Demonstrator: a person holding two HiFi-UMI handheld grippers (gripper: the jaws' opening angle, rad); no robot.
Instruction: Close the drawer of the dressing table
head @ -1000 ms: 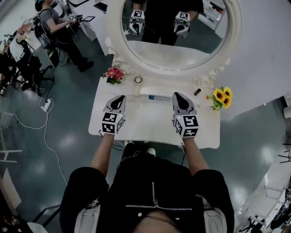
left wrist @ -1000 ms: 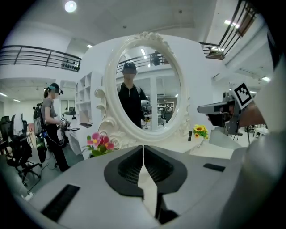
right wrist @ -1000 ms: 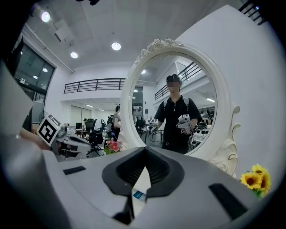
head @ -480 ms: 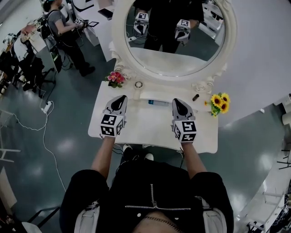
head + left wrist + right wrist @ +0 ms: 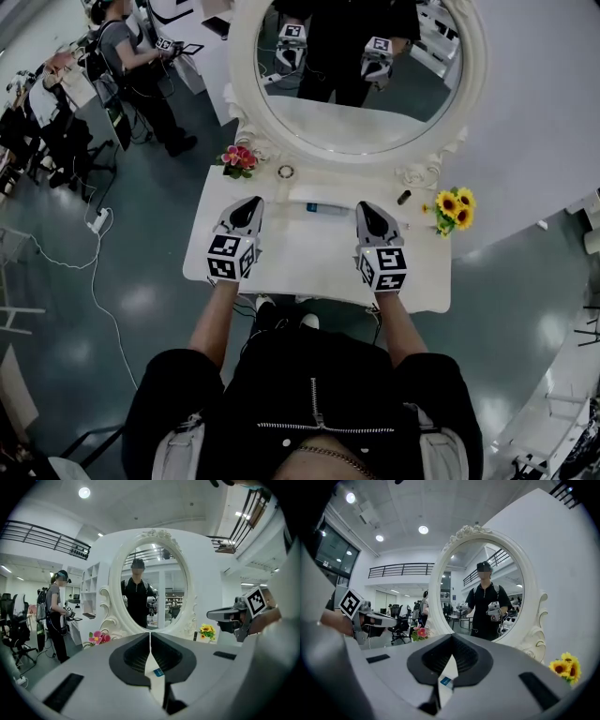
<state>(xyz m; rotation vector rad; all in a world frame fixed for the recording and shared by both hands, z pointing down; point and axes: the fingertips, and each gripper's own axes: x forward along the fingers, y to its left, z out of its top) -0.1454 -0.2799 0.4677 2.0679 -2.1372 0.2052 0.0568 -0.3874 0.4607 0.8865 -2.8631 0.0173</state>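
Holding our two grey claws clenched, left claw (image 5: 251,201) and right claw (image 5: 363,205), above one white counter (image 5: 309,255).

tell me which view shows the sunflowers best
The head view: the whole bunch of sunflowers shows from above, leaves included, at the right end of the dressing table. The right gripper view catches mostly the blooms at its lower right edge. The left gripper view shows them small and far off beside the mirror frame.

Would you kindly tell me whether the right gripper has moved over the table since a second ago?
No. The right gripper holds the same spot over the dressing table, level with the sunflowers, as before.
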